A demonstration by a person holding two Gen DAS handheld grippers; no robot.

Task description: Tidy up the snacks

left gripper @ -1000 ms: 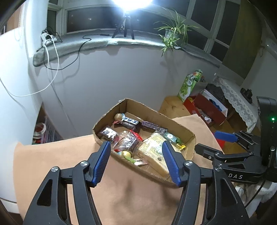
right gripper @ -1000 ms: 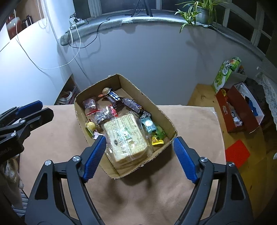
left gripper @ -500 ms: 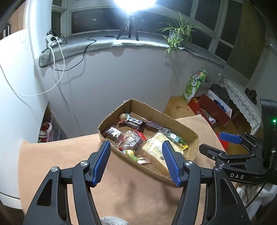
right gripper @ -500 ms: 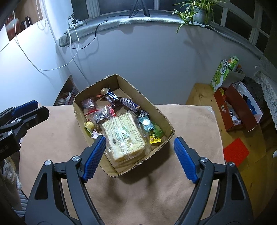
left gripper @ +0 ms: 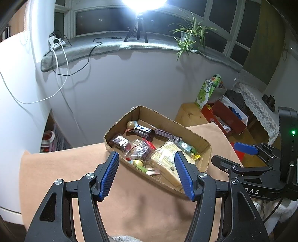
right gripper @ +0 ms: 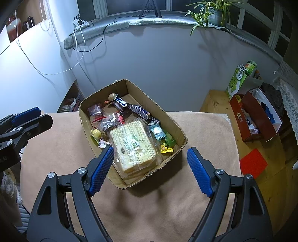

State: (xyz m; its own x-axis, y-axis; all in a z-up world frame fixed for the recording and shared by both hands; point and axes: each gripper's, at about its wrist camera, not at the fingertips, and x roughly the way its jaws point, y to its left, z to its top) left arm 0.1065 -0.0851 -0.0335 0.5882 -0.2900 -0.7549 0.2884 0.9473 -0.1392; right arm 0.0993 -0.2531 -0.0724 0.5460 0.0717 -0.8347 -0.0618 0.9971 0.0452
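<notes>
Right wrist: cardboard box (right gripper: pixel 178 130) crammed with wrapped snacks (right gripper: pixel 133 143).

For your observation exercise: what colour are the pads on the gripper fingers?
Blue, ribbed pads on black arms, clearest in the right wrist view.

Bright lamp (left gripper: pixel 142 3), dark windows (left gripper: pixel 100 22), windowsill plant (left gripper: pixel 188 37)

Ahead of me a bright lamp (left gripper: pixel 143 3) on a tripod (left gripper: pixel 136 31) stands on the windowsill (left gripper: pixel 111 47), with a potted plant (left gripper: pixel 188 37) further along — cables (left gripper: pixel 61 61) trail down the wall. Lower right, on the wooden floor (right gripper: pixel 216 104), I see a green carton (right gripper: pixel 240 78) beside an open red box (right gripper: pixel 251 119) — a red sheet (right gripper: pixel 253 162) lies nearer.
</notes>
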